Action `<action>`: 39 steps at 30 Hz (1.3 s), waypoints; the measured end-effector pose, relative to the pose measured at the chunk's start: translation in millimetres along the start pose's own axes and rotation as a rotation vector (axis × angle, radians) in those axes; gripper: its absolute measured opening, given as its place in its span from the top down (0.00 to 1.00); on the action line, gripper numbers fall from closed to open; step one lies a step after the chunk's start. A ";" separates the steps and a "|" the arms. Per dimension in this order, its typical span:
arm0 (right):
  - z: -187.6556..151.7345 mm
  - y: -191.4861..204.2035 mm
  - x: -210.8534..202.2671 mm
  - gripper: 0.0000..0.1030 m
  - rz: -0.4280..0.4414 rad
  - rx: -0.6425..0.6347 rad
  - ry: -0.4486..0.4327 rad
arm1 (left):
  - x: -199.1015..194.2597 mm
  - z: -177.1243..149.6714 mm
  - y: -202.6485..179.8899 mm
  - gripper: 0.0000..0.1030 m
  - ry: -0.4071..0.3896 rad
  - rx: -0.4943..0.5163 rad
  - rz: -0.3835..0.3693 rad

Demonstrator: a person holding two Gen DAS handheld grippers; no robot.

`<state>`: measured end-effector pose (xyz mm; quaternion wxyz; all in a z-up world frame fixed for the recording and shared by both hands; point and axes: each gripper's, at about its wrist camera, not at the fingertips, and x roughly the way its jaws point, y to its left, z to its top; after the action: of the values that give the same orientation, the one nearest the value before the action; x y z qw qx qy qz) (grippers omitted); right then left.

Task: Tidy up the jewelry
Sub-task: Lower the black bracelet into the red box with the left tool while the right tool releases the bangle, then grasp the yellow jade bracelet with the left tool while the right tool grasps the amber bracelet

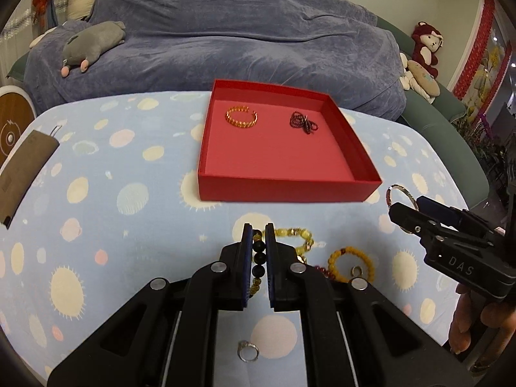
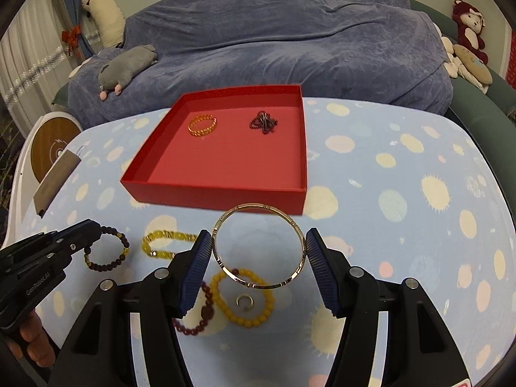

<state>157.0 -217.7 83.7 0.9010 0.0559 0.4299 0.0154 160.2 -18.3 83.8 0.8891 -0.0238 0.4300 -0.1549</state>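
My left claw (image 1: 258, 235): pads closed on a dark bead bracelet (image 1: 260, 259). Right claw (image 1: 407, 213): gripping a metal bangle (image 1: 398, 192). Red box (image 1: 283, 187): orange bracelet (image 1: 241, 116), dark chain (image 1: 303, 122). Cloth: yellow bracelets (image 1: 351, 262), small ring (image 1: 248, 351).

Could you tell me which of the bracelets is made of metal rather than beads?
The thin gold bangle held between the right gripper's fingers: it is one rigid metal ring, whereas the dark bracelet in the left gripper and the others are beaded.
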 end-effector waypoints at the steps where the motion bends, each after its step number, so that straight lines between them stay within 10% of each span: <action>1: 10.5 1.5 1.8 0.44 0.007 -0.006 -0.006 | -0.5 9.9 -0.4 0.92 -0.011 0.006 -0.006; 13: 99.8 8.8 74.8 0.44 0.024 -0.045 0.011 | 49.8 126.7 -16.4 0.92 -0.081 0.049 -0.096; 25: 107.8 5.6 149.5 0.43 0.001 -0.054 0.102 | 138.8 124.2 -4.7 0.92 0.028 0.055 -0.050; 32: 98.0 6.8 151.4 0.42 -0.028 -0.093 0.090 | 134.8 114.4 7.4 0.48 -0.037 0.049 0.025; 39: 83.1 4.0 121.4 0.42 -0.003 -0.067 0.068 | 106.2 98.8 12.3 0.47 -0.068 0.037 0.037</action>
<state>298.1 -211.7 42.2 0.8872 0.0247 0.4598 0.0303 301.4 -47.0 63.4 0.9062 -0.0045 0.3969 -0.1454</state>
